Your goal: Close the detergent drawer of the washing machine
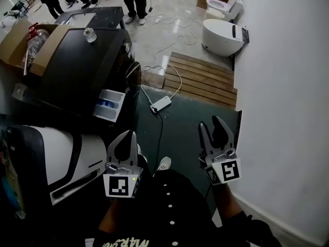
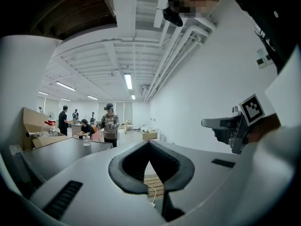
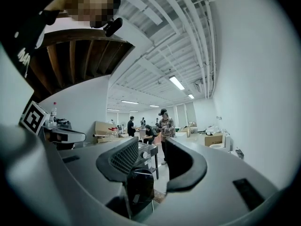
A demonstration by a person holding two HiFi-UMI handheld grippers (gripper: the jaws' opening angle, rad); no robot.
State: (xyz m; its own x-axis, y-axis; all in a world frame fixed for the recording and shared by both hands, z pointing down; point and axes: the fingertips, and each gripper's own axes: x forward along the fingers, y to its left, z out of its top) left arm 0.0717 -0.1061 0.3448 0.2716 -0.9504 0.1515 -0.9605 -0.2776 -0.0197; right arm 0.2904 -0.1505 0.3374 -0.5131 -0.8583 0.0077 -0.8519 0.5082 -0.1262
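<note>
On the front of the dark washing machine (image 1: 77, 71), at the head view's left, the detergent drawer (image 1: 109, 105) stands pulled out, white with blue inside. Nearer the camera and apart from it, the left claw (image 1: 128, 138) has its jaws together, empty; the right claw (image 1: 211, 125) stands open, holding nothing. A dark green floor mat (image 1: 180, 127) carries a white power strip (image 1: 161, 104); a wooden slatted platform (image 1: 203, 78) lies beyond, and a white wall (image 1: 288, 86) is at right.
</note>
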